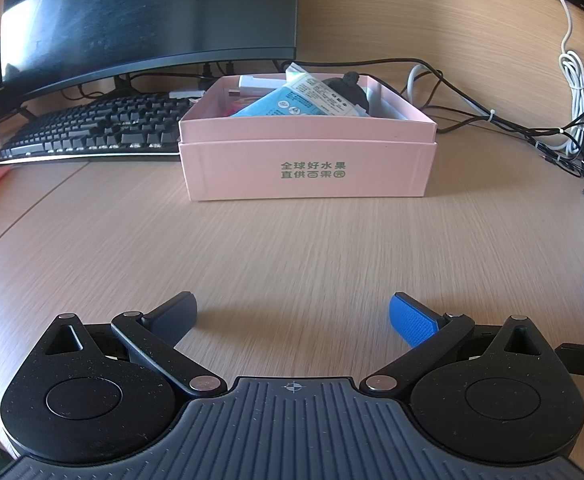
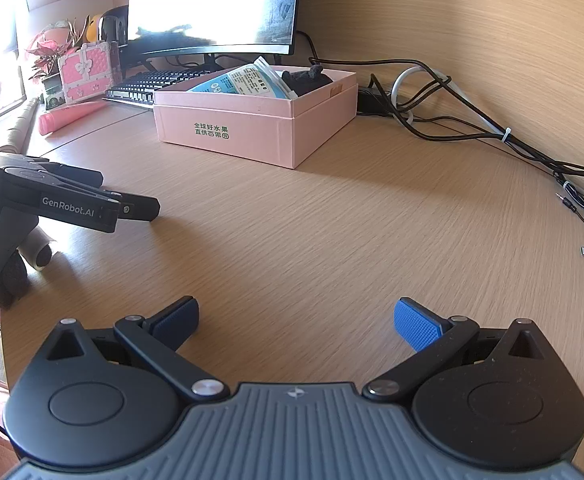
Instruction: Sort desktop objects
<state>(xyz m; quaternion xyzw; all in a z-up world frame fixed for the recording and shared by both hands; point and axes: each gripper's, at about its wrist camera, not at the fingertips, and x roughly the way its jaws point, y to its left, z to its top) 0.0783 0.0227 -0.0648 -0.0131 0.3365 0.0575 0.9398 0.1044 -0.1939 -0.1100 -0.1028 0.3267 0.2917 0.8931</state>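
Observation:
A pink cardboard box (image 1: 310, 168) with green print stands on the wooden desk ahead of both grippers, also the pink box (image 2: 227, 136) in the right wrist view. Inside it lie a light-blue packet (image 1: 292, 102), a black fuzzy object (image 1: 350, 88) and a white item (image 1: 257, 81). My left gripper (image 1: 294, 318) is open over bare desk, well short of the box, nothing between its fingers. My right gripper (image 2: 298, 322) is open too, also holding nothing. The left gripper's body (image 2: 75, 200) shows at the left of the right wrist view.
A black keyboard (image 1: 95, 128) and a dark monitor (image 1: 151, 16) sit behind the box on the left. Tangled black and white cables (image 2: 492, 132) run along the right. A pink tube (image 2: 69, 116), a pink chest (image 2: 87, 72) and a potted plant (image 2: 47, 60) stand far left.

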